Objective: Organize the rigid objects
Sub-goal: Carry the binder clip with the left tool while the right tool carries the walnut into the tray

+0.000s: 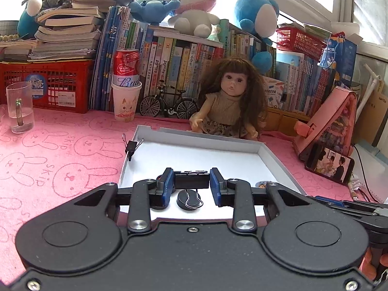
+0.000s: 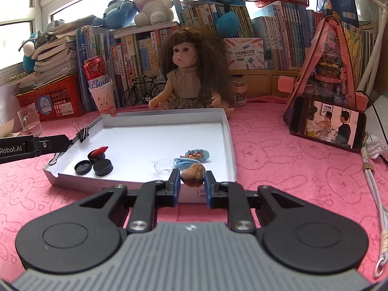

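A white shallow tray (image 2: pixel 228 131) lies on the pink cloth. My left gripper (image 1: pixel 191 181) is shut on a black binder clip (image 1: pixel 191 181) over the tray's near left part, its wire handle pointing back at the camera. My right gripper (image 2: pixel 193 181) is shut on a brown shell-like piece (image 2: pixel 193 173) just above the tray's near rim. A black lid (image 2: pixel 83 167), a black round jar (image 2: pixel 103 166), a red-topped piece (image 2: pixel 97 154), a clear tiny cup (image 2: pixel 163 166), a blue hair clip (image 2: pixel 185 162) and a small blue plate (image 2: pixel 197 154) lie inside. Another binder clip (image 1: pixel 131 146) grips the left rim.
A doll (image 1: pixel 230 97) sits behind the tray, with a model bicycle (image 1: pixel 168 104), a paper cup holding a red can (image 1: pixel 126 97) and a glass mug (image 1: pixel 19 108) to its left. A phone (image 2: pixel 327 127) leans on a pink toy house (image 2: pixel 329 72) at the right. Books line the back.
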A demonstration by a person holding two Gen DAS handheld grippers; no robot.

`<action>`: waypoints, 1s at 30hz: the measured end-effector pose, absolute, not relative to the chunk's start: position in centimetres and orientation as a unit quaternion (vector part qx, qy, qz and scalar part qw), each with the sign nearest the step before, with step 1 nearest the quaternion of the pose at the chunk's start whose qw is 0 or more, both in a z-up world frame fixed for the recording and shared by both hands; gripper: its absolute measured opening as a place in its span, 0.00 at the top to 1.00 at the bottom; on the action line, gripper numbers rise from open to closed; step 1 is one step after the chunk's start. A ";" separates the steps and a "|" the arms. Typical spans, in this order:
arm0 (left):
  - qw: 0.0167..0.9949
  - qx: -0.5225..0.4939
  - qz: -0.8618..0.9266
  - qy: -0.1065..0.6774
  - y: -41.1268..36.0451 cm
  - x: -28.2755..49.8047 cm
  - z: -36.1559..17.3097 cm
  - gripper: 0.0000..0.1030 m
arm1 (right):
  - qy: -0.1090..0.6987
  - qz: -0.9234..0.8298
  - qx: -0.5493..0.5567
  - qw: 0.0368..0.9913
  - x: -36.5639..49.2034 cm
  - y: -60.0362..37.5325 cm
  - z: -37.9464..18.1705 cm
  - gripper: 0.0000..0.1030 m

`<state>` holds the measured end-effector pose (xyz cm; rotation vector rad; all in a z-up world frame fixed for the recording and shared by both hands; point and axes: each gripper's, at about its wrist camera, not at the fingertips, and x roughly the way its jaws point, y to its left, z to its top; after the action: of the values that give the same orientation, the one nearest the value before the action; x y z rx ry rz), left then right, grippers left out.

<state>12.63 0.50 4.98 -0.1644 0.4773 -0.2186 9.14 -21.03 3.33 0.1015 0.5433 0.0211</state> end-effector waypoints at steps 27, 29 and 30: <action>0.934 -0.056 -0.092 0.341 -0.2 27.1 3.1 0.71 | 0.387 0.026 0.122 0.914 22.9 -24.3 2.4 0.75; 0.934 -0.049 -0.090 0.342 -0.6 27.4 2.7 0.70 | 0.386 0.025 0.113 0.915 23.3 -24.0 2.3 0.75; 0.934 -0.045 -0.087 0.343 -0.7 27.6 2.5 0.70 | 0.387 0.025 0.109 0.915 23.5 -24.0 2.1 0.75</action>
<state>27.56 -0.74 2.47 -0.0913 0.7005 -0.1789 23.47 -23.95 2.15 0.2252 0.7959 0.0510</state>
